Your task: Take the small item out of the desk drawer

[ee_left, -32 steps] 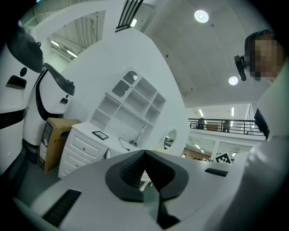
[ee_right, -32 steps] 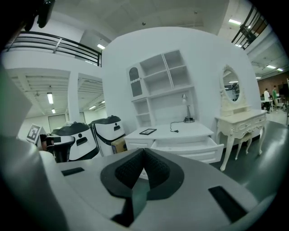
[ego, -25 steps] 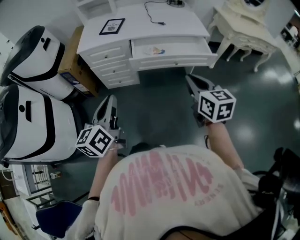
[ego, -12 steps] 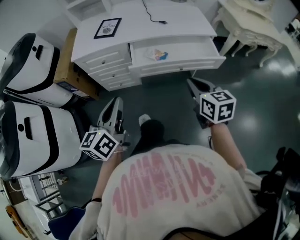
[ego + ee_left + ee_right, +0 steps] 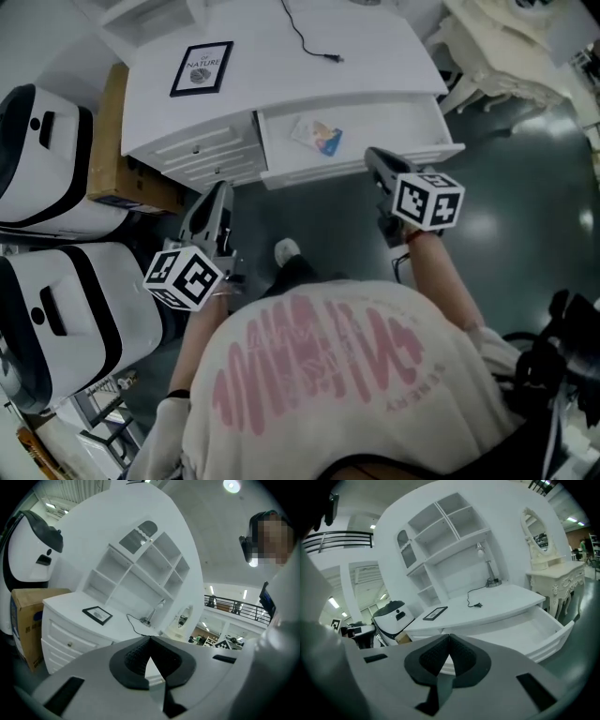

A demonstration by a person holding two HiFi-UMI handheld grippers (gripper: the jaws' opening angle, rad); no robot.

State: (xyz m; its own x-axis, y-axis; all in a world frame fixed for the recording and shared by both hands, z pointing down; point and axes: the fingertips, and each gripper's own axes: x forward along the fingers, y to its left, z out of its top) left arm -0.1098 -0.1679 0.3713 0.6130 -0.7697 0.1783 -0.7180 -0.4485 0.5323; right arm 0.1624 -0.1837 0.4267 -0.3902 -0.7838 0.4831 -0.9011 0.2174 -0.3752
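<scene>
At the top of the frame stands a smooth white desk point(image 5: 281, 56) with panelled drawer fronts, on a dark glossy floor. Its wide, shallow drawer point(image 5: 384, 117) is pulled out at upper centre. The small item point(image 5: 317, 137), a flat pale card with blue and orange print, lies in the drawer's left half. The right gripper point(image 5: 373, 156) hangs by the drawer's front edge, its ribbed black pads clenched on nothing. The left gripper point(image 5: 221, 191), at lower left, is likewise closed and empty.

Fingers point(image 5: 506, 663): matt grey plastic; pads point(image 5: 432, 657): black, ribbed; desk point(image 5: 281, 84) ahead of fingers: smooth white paint; floor point(image 5: 506, 216) below fingers: dark, glossy; box point(image 5: 108, 150): matt cardboard
</scene>
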